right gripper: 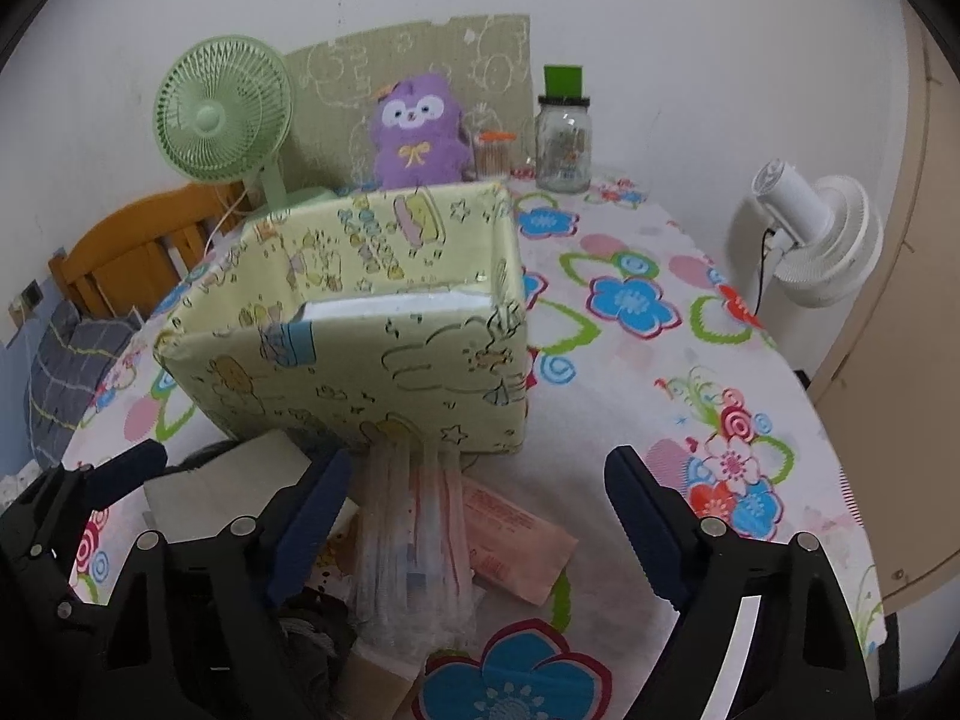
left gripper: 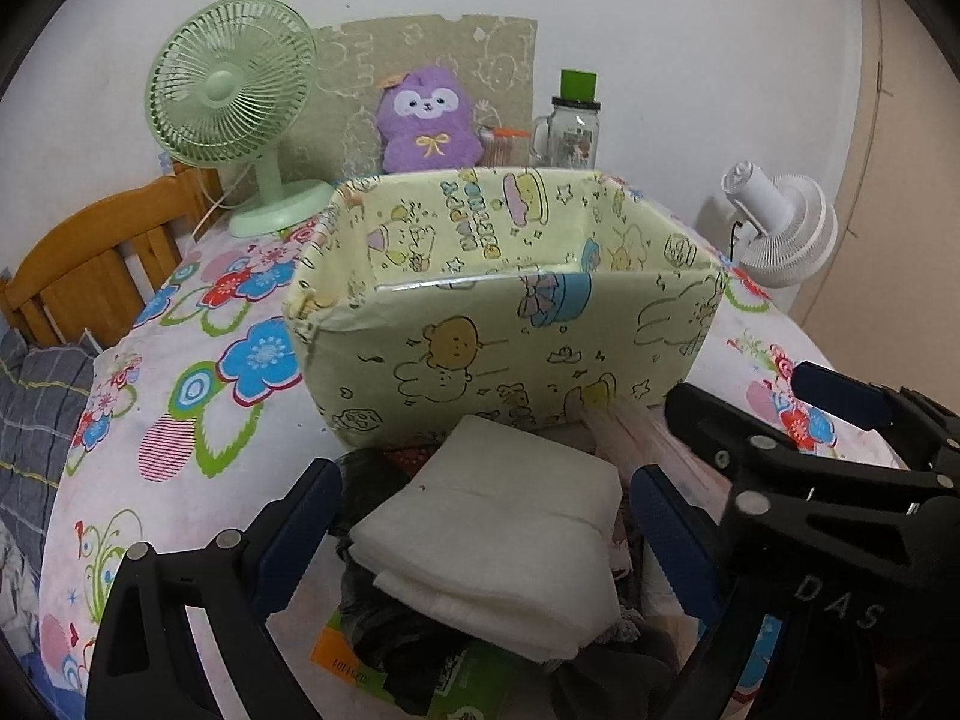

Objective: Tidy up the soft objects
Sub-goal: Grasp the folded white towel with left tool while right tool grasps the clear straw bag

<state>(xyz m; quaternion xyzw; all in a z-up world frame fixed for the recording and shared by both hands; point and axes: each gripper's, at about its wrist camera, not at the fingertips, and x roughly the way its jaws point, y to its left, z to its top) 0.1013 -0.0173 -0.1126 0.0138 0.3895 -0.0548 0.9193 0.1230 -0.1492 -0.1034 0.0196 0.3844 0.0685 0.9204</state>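
Observation:
A yellow cartoon-print box (left gripper: 480, 330) stands open on the flowered tablecloth (left gripper: 198, 396); it also shows in the right wrist view (right gripper: 360, 336). In front of it lies a pile of soft things: a folded white pad (left gripper: 498, 534) on dark cloth (left gripper: 396, 648), a clear plastic packet (right gripper: 414, 546) and a pink packet (right gripper: 516, 534). My left gripper (left gripper: 486, 516) is open, its fingers on either side of the white pad. My right gripper (right gripper: 474, 510) is open above the clear packet and also shows in the left wrist view (left gripper: 810, 414).
A green desk fan (left gripper: 240, 114), a purple plush toy (left gripper: 426, 120) and a glass jar with a green lid (left gripper: 573, 126) stand behind the box by the wall. A white fan (right gripper: 816, 240) stands at the right edge. A wooden chair (left gripper: 90, 264) is at the left.

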